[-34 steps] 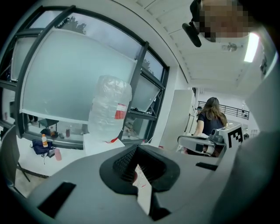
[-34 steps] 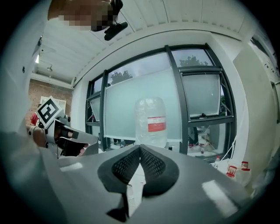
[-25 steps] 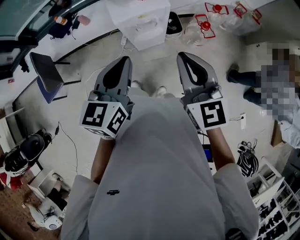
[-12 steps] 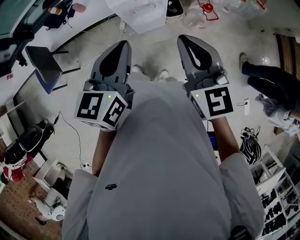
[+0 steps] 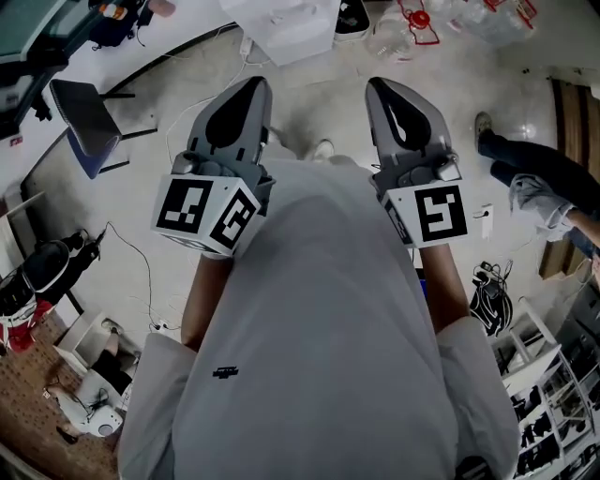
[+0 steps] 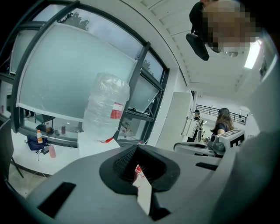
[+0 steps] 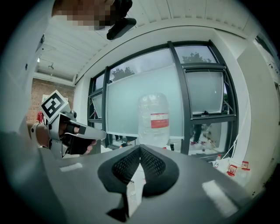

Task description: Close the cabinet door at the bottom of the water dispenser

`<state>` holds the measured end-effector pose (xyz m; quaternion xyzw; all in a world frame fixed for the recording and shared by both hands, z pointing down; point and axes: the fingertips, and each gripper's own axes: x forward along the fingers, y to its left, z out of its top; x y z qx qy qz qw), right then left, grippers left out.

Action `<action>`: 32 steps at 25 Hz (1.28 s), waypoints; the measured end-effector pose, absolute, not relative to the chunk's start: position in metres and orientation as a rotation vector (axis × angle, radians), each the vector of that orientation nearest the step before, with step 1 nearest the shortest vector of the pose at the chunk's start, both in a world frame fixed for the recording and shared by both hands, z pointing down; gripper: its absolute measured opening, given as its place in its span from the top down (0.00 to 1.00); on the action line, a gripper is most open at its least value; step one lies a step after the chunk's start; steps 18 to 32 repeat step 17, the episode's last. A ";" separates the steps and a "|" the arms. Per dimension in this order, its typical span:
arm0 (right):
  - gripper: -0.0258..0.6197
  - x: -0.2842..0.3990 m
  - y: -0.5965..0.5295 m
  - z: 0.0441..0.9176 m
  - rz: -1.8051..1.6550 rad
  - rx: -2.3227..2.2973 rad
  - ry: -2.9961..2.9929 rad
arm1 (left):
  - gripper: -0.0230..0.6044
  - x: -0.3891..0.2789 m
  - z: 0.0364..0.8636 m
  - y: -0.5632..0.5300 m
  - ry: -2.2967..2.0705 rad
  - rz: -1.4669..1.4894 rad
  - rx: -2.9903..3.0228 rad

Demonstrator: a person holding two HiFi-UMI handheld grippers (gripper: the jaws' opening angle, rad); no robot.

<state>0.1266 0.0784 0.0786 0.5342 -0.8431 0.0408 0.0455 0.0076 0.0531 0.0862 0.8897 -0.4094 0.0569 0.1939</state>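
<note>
In the head view I hold both grippers side by side at chest height, pointing at the white water dispenser (image 5: 281, 23) at the top edge. The left gripper (image 5: 251, 89) and the right gripper (image 5: 382, 89) are both shut with nothing between the jaws. In the left gripper view the left gripper (image 6: 137, 149) points at the clear water bottle (image 6: 107, 109) on the dispenser's top. In the right gripper view the same bottle (image 7: 154, 117) stands past the closed right gripper (image 7: 139, 149). The bottom cabinet door is hidden in all views.
A dark chair (image 5: 84, 122) stands at the left. Empty jugs with red handles (image 5: 422, 23) lie right of the dispenser. Another person's legs (image 5: 534, 169) are at the right, with shelving (image 5: 544, 412) at the lower right. Cables (image 5: 141, 272) run across the floor.
The head view has shifted, so the dispenser sits closer to the top edge. The person at the right has moved. Both grippers stay shut and hardly moved.
</note>
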 end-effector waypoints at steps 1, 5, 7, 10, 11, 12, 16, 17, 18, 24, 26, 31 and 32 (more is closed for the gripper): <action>0.94 0.127 0.079 0.077 0.123 1.638 -2.579 | 0.96 0.008 0.086 0.054 -1.150 0.155 2.495; 0.94 0.124 0.084 0.078 0.123 1.636 -2.577 | 0.96 0.004 0.086 0.059 -1.156 0.144 2.493; 0.94 0.124 0.086 0.082 0.127 1.627 -2.574 | 0.96 0.003 0.086 0.062 -1.156 0.149 2.492; 0.94 0.124 0.087 0.082 0.129 1.623 -2.580 | 0.96 0.003 0.088 0.065 -1.161 0.151 2.488; 0.94 0.124 0.088 0.082 0.130 1.624 -2.582 | 0.96 0.003 0.089 0.066 -1.163 0.151 2.486; 0.94 0.123 0.089 0.082 0.131 1.625 -2.583 | 0.96 0.002 0.089 0.067 -1.166 0.149 2.484; 0.94 0.118 0.098 0.084 0.143 1.630 -2.582 | 0.96 -0.002 0.091 0.077 -1.161 0.155 2.482; 0.94 0.117 0.100 0.085 0.147 1.631 -2.582 | 0.96 -0.003 0.092 0.080 -1.159 0.156 2.482; 0.94 0.117 0.100 0.085 0.147 1.631 -2.582 | 0.96 -0.003 0.092 0.080 -1.159 0.156 2.482; 0.94 0.117 0.100 0.085 0.147 1.631 -2.582 | 0.96 -0.003 0.092 0.080 -1.159 0.156 2.482; 0.94 0.117 0.100 0.085 0.147 1.631 -2.582 | 0.96 -0.003 0.092 0.080 -1.159 0.156 2.482; 0.94 0.117 0.100 0.085 0.147 1.631 -2.582 | 0.96 -0.003 0.092 0.080 -1.159 0.156 2.482; 0.94 0.117 0.100 0.085 0.147 1.631 -2.582 | 0.96 -0.003 0.092 0.080 -1.159 0.156 2.482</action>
